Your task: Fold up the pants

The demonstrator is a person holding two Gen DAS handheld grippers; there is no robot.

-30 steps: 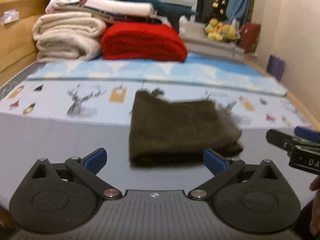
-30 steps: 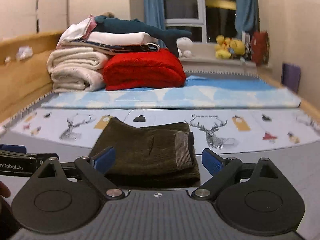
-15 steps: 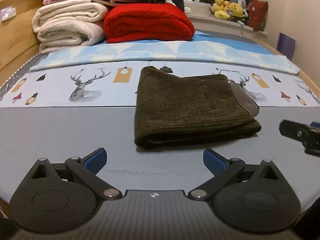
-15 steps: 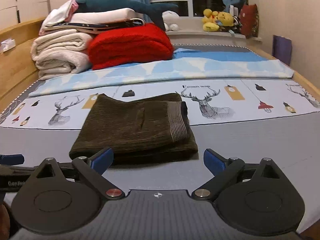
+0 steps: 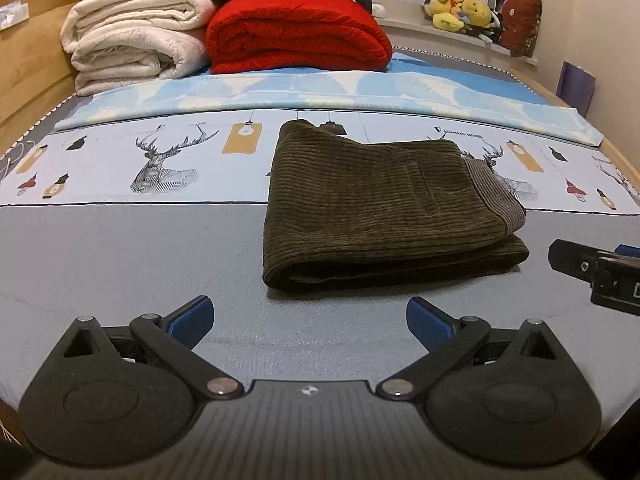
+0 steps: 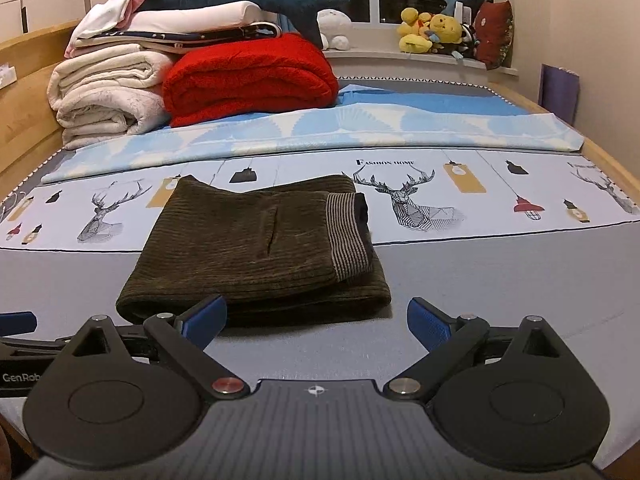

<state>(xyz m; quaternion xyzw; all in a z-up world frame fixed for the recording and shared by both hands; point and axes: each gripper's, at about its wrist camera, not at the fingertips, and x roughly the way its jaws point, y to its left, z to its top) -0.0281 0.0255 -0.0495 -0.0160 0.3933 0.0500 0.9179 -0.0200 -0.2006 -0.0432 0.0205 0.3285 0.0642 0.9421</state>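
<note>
With both tools held back from the work, the dark olive corduroy pants (image 5: 384,204) lie as a compact folded rectangle on the grey bed sheet (image 5: 120,256), directly ahead of the left gripper (image 5: 308,318) and ahead and slightly left of the right gripper (image 6: 318,320). Both sets of jaws are spread wide and hold nothing.

Judged from the stacked layers, folding appears complete or nearly so. Risk: a fingertip (image 6: 204,314) of the right gripper sits just beside the near fold edge; a forward nudge could catch a layer and drag the stack askew or open it.

The right wrist view shows the striped waistband (image 6: 348,236) and a pocket slit clearly, plus the left tool at its left border. The left wrist view instead shows the open fold mouth along the near edge and the right tool at its right border.
</note>
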